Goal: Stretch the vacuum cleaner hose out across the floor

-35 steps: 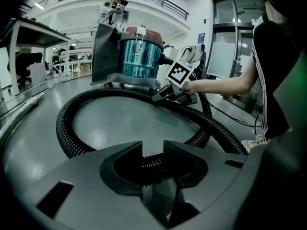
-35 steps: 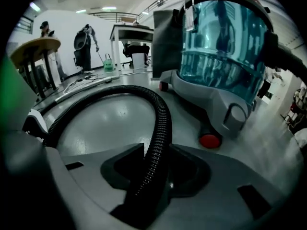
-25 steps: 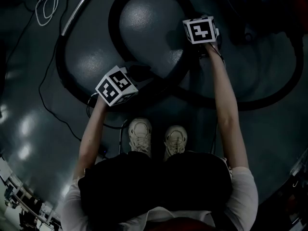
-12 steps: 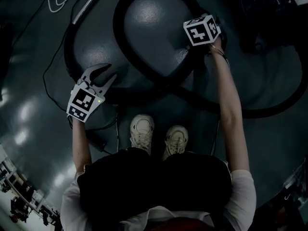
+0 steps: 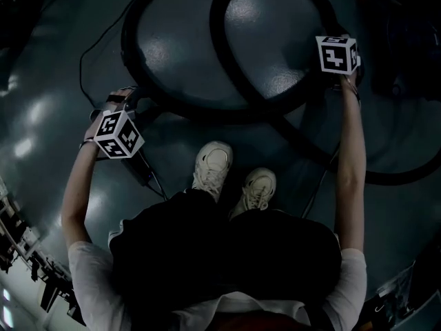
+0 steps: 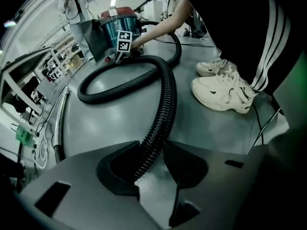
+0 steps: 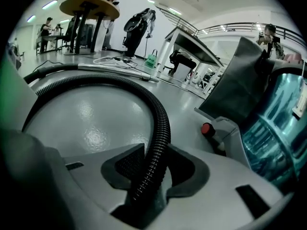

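The black ribbed vacuum hose [image 5: 227,61] lies in overlapping loops on the glossy grey floor in front of my feet. My left gripper [image 6: 152,150] is shut on one stretch of hose [image 6: 163,95], out to the left in the head view, under its marker cube [image 5: 118,133]. My right gripper [image 7: 153,164] is shut on another stretch of hose [image 7: 160,128], far right under its cube [image 5: 337,54]. From each grip the hose curves away into a loop. My arms are spread wide apart.
The teal and grey vacuum cleaner body [image 7: 273,123] stands just right of my right gripper and shows far off [image 6: 112,32] from the left one. A metal wand [image 7: 115,70] lies beyond the loop. White shoes [image 5: 213,167], a thin cable [image 5: 148,174], distant tables and people.
My left gripper has swung out to the left, away from the crossing of the loops, with the hose in it. My right gripper has shifted right. The loops lie wider.
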